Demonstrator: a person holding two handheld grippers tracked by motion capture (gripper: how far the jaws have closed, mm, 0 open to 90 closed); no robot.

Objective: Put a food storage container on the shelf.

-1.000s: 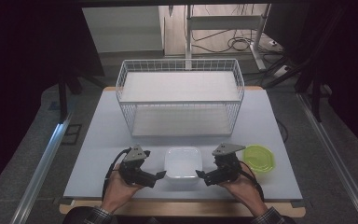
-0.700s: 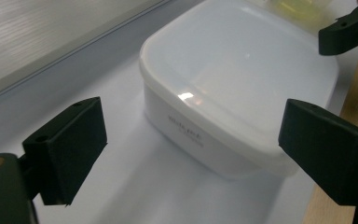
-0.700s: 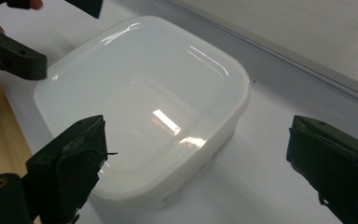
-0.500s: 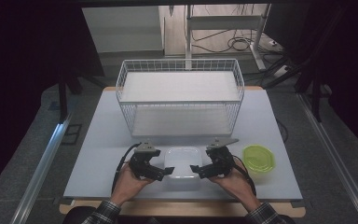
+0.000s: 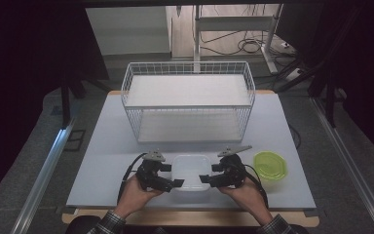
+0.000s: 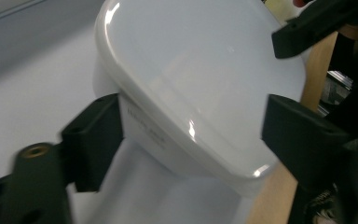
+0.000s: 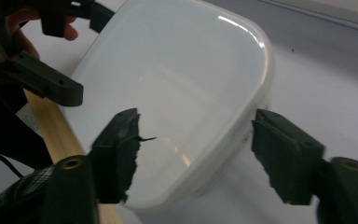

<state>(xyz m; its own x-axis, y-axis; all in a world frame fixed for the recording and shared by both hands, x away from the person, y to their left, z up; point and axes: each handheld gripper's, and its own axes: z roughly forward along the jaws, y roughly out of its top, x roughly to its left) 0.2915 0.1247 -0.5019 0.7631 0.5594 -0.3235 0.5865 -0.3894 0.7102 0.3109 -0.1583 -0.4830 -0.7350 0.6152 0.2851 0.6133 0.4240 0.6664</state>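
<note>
Two grippers closing in on white container (image 5: 191, 171) from opposite short ends. Left gripper (image 5: 171, 184) jaws just been narrowing, straddling container's left wall, one pad at outer wall, other over interior; grip not yet firm. Right gripper (image 5: 208, 180) same at right wall, gaps visible. Container upright, mouth up, near table (image 5: 107, 146) front edge, long axis left-right. Green lid (image 5: 270, 166) beside right hand; wire basket (image 5: 189, 100) behind.

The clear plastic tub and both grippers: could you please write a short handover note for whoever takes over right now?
Left gripper: jaws have just been closing around the clear tub's left rim, not yet pressing.
Right gripper: the same on the right rim, jaws astride the wall, a gap showing.
Tub sits empty at the table's near edge; green lid lies to its right, wire basket behind.
Done: both grippers positioned.
Left: probably close and lift.
</note>
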